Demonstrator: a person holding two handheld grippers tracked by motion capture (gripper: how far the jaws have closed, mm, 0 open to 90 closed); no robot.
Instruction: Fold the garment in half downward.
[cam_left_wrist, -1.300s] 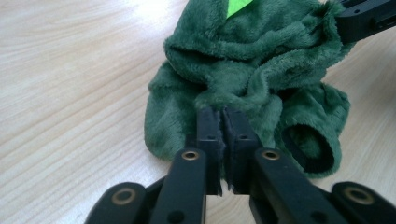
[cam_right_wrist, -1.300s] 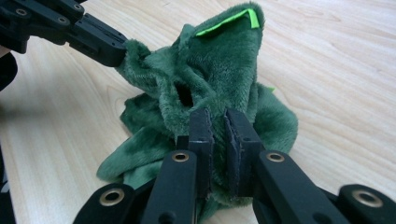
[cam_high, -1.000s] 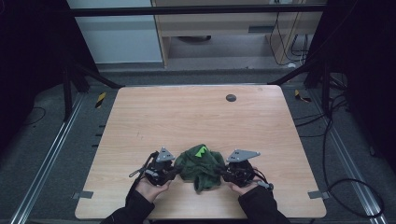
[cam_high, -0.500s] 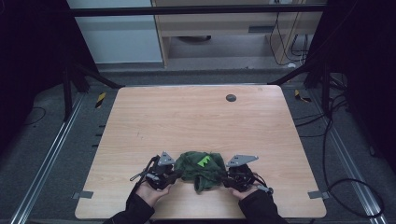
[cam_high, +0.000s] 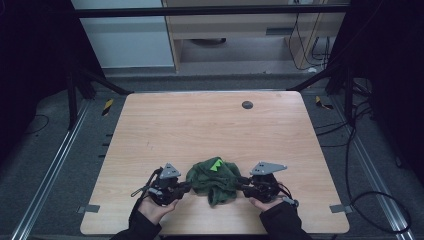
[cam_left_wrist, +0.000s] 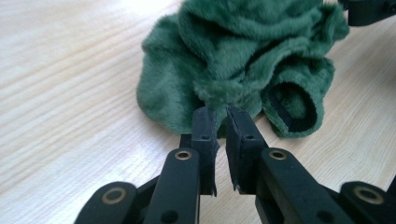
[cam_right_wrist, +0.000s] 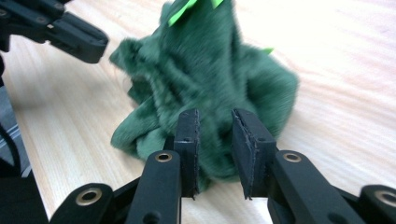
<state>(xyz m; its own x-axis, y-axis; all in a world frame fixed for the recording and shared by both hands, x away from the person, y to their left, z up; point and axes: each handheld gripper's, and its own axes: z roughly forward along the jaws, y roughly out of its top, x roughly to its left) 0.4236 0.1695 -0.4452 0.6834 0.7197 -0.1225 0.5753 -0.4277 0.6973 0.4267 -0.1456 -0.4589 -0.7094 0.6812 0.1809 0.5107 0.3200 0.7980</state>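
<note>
High view: crumpled dark green plush garment (cam_high: 212, 178) on light wooden table (cam_high: 210, 125), between left gripper (cam_high: 184, 186) and right gripper (cam_high: 242, 184), both jaws just opening, parted, fabric released

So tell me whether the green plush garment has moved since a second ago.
Yes. The green plush garment has slumped lower and spread flatter on the table, away from the dark disc.

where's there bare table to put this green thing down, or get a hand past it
The table is bare from the green plush garment back to the dark round disc near the far edge, and along both side edges. It is crowded at the near edge, where the left gripper and right gripper flank the garment.
</note>
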